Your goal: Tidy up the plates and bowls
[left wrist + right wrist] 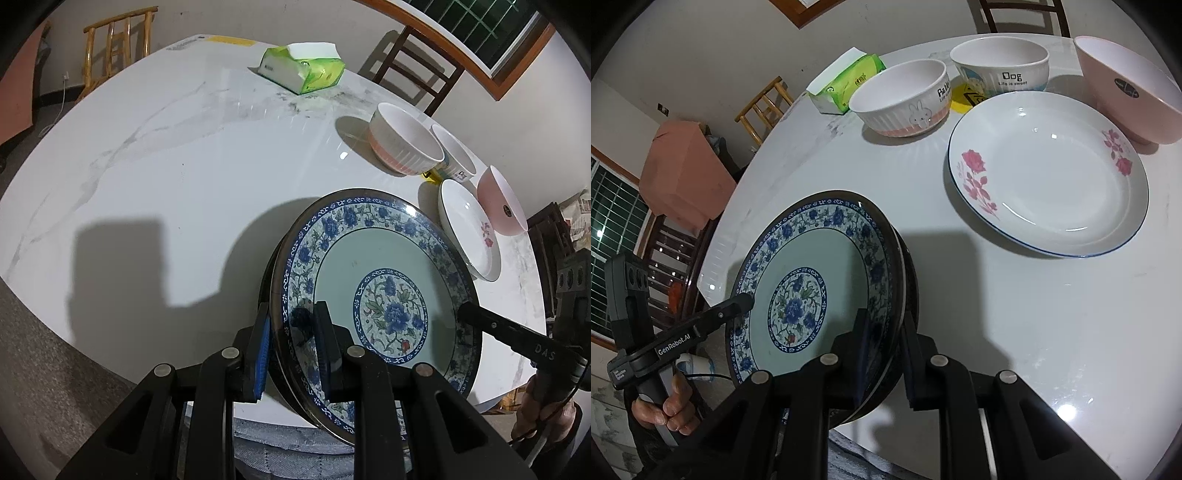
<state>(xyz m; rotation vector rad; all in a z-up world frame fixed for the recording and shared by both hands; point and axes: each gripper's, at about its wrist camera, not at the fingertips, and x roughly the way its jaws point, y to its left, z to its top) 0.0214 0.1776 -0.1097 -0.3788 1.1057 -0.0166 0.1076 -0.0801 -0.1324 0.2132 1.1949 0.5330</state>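
My left gripper (293, 347) and right gripper (884, 354) both pinch the rim of the round blue-flowered china plate (373, 280), tilted above the white marble table (166, 177) (slippery, heavy, breakable).

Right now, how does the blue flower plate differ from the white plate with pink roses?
The blue flower plate is tilted up, gripped at its rim by the left gripper and the right gripper; the rose plate lies flat on the table, untouched. The blue plate has a dense blue border and centre medallion; the rose plate is mostly plain white with a thin blue rim. Both are round and empty.
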